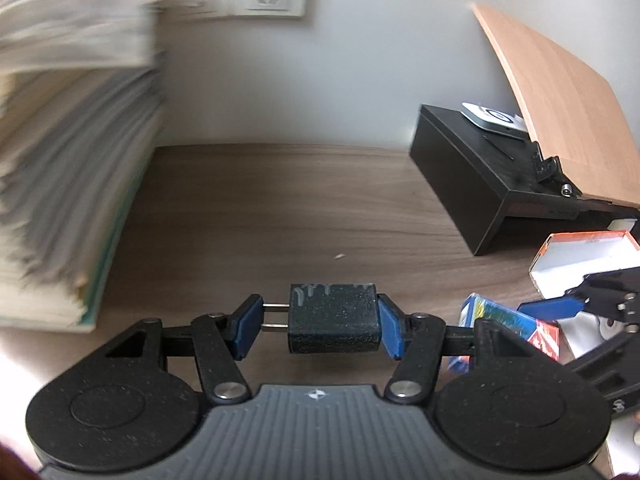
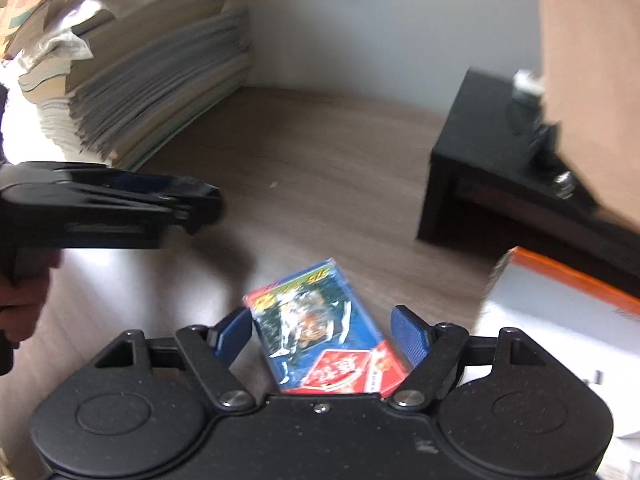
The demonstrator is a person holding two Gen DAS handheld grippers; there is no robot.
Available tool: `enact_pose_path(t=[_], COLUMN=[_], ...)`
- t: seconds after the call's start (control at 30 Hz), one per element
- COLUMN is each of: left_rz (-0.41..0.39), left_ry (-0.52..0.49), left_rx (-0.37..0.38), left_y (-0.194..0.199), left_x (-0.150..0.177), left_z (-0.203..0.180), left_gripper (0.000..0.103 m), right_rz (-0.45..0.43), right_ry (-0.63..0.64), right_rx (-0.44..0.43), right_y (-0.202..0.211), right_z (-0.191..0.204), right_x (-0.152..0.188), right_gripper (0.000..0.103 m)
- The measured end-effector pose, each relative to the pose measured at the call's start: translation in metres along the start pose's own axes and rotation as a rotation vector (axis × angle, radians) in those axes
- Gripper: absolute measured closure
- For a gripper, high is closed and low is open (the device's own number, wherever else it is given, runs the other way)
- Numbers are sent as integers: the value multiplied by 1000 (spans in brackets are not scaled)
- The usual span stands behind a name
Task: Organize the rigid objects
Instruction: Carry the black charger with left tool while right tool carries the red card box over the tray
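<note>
Left gripper [image 1: 320,326] clenched on a dark plug adapter [image 1: 334,320], held crosswise between the blue fingers [image 1: 390,332] with prongs against the left one, above the wooden surface [image 1: 280,208]. Right gripper [image 2: 324,334] released, fingers spread on either side of a blue card box [image 2: 320,332] lying flat, not pressing it.

Your matt, speckled dark plastic plug adapter [image 1: 333,325] shows two bare metal prongs. The grey-brown wood-grain desk [image 1: 280,208] looks smooth. Upper left, the tall stack of paper [image 1: 68,160] has rough edges. The blue card box [image 2: 320,328] looks glossy.
</note>
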State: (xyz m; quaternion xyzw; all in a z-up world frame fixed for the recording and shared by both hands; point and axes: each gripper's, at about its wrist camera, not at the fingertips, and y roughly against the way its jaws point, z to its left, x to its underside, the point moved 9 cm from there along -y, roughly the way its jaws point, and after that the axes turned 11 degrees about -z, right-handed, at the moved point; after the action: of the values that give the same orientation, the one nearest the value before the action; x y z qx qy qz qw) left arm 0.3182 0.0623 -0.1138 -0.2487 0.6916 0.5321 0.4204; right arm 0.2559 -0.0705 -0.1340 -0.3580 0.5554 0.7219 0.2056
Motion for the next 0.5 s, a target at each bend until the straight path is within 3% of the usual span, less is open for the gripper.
enact_pose_path(t=[0.1, 0.17, 0.23, 0.5], left_rz=[0, 3, 3, -40], left_ry=[35, 48, 58, 68], left_rx=[-19, -31, -41, -58], left_y=[11, 21, 27, 46], left_x=[2, 7, 11, 4], left_z=[7, 10, 10, -9], left_gripper=[42, 42, 42, 42], right_rz=[-19, -39, -58, -165], right_ry=[53, 3, 5, -167], right_rx=[62, 107, 180, 262], right_y=[1, 4, 11, 59], right_z=[8, 11, 21, 22], right_x=[3, 4, 8, 2], right_gripper=[18, 31, 31, 32])
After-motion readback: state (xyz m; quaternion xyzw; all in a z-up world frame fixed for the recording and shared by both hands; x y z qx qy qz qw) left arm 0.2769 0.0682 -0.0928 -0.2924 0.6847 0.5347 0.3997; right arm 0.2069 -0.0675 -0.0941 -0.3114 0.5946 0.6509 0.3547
